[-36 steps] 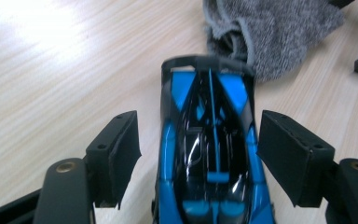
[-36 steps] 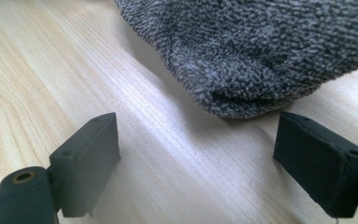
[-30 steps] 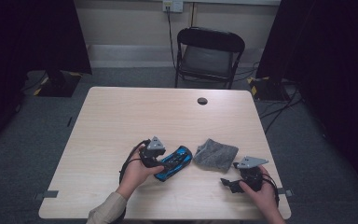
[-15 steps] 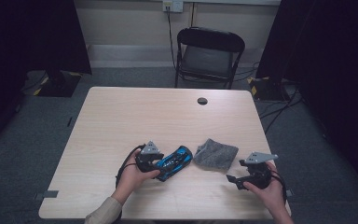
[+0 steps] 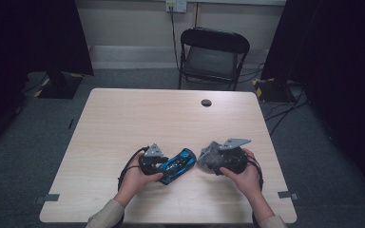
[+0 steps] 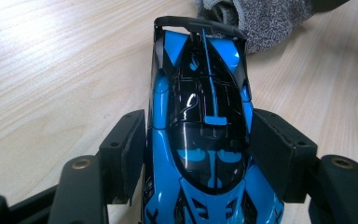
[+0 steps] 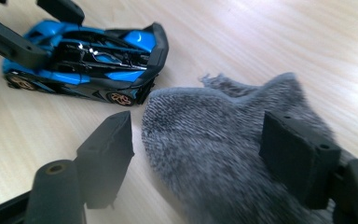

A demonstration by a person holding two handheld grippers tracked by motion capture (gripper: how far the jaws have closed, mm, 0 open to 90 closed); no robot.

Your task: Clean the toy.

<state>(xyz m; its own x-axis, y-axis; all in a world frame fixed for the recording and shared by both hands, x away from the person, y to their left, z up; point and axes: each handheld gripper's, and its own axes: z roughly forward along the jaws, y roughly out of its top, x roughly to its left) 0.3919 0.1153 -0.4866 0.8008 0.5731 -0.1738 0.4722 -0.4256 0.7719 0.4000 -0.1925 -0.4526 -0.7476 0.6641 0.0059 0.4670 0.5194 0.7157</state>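
A blue and black toy car (image 5: 176,165) lies on the wooden table (image 5: 147,118), nose toward my left gripper (image 5: 164,166). In the left gripper view both pads touch the sides of the car (image 6: 205,140); the jaws have just been closing on it. A grey cloth (image 5: 208,154) lies right behind the car's tail. My right gripper (image 5: 214,161) is over the cloth (image 7: 205,154), and its jaws have just been closing. The right pad lies against the fabric, while a gap remains at the left pad. The car (image 7: 88,60) is also in the right gripper view.
A small black round object (image 5: 206,102) sits near the table's far edge. A black folding chair (image 5: 214,52) stands beyond the table. Bare tabletop spreads to the left and far side of the hands.
My right gripper has moved left from near the table's right edge onto the grey cloth. Both pairs of jaws have narrowed. The left hand and the car have barely moved.
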